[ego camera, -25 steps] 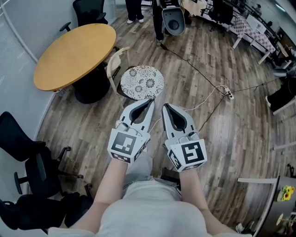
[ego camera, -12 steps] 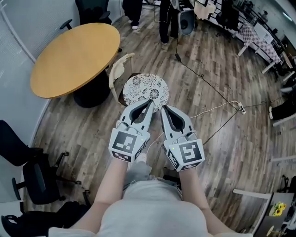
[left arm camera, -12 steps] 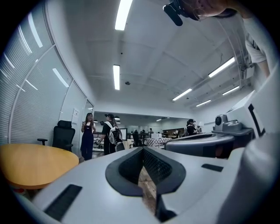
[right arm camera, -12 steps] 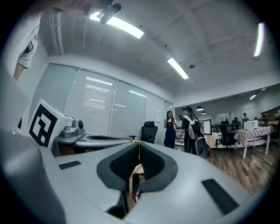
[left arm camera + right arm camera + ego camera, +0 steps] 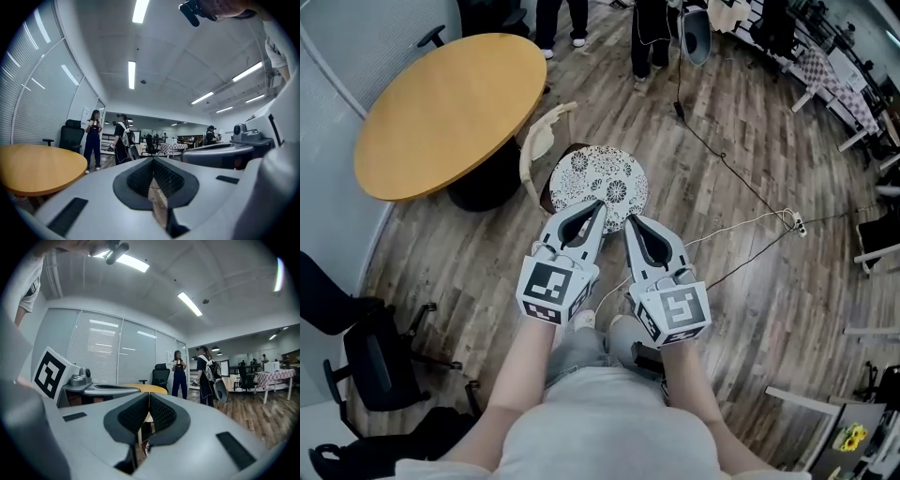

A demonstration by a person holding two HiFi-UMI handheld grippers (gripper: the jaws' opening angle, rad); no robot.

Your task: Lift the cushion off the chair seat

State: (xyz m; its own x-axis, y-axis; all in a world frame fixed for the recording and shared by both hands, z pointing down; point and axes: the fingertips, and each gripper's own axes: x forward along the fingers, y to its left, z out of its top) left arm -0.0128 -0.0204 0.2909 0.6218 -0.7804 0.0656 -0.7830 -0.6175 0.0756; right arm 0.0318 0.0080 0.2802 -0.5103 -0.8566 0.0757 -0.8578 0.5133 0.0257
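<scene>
cushion [image 5: 598, 178] near edge hidden, bystanders [image 5: 649, 37] cropped

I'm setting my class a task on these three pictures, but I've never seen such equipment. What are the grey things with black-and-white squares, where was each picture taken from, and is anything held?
A person holds a two-jaw gripper in each hand; the marker cubes are part of them. The downward picture comes from a camera on the person's head: the left gripper shows at its left, the right gripper beside it. The other two pictures come from cameras riding on each gripper, looking along its jaws. Both pairs of jaws are closed, with nothing between them. Ahead stands a chair with a round patterned cushion on its seat, beside a round wooden table. The cushion lies there unheld.
</scene>
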